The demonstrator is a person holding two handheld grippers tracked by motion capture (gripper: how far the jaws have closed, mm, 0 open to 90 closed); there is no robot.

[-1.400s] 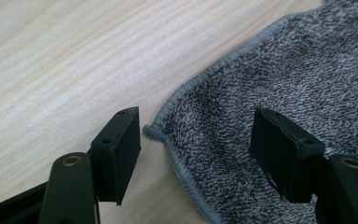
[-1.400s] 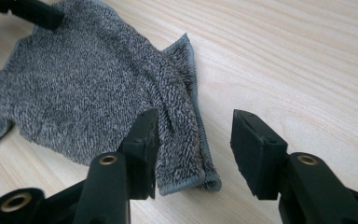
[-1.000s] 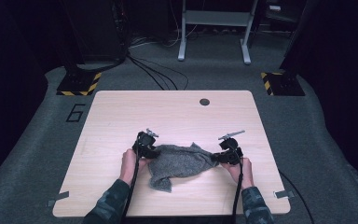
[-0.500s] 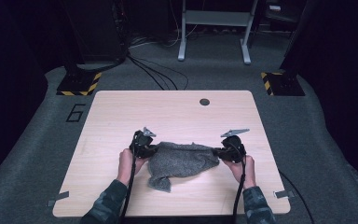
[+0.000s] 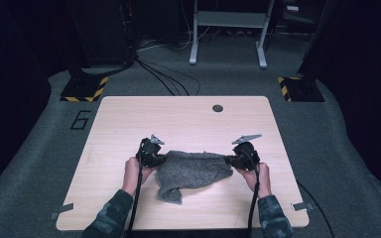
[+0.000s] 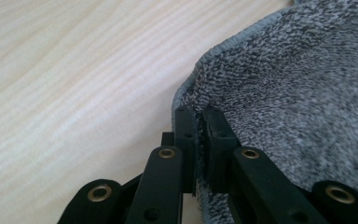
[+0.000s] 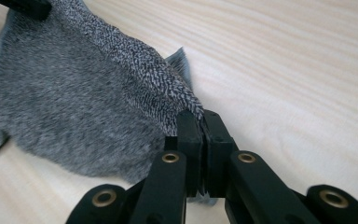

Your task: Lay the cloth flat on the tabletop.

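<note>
Both pairs of black jaws are pressed together on cloth. The left gripper [image 6: 198,135] has just finished closing and pinches the hemmed edge of the grey, speckled terry towel [image 5: 194,171]; the right gripper [image 7: 201,140] clamps the opposite corner. Held at its two ends, the towel hangs stretched between the hands near the front of the table, one loose flap drooping onto the wood, a hold that looks meant for spreading or folding it. The pale wood-grain tabletop [image 5: 188,116] is otherwise bare apart from a small dark round hole [image 5: 218,108]. Beyond lie grey carpet, black cables [image 5: 166,79], hazard-striped stand feet [image 5: 83,89] and a grey metal frame [image 5: 228,29].
</note>
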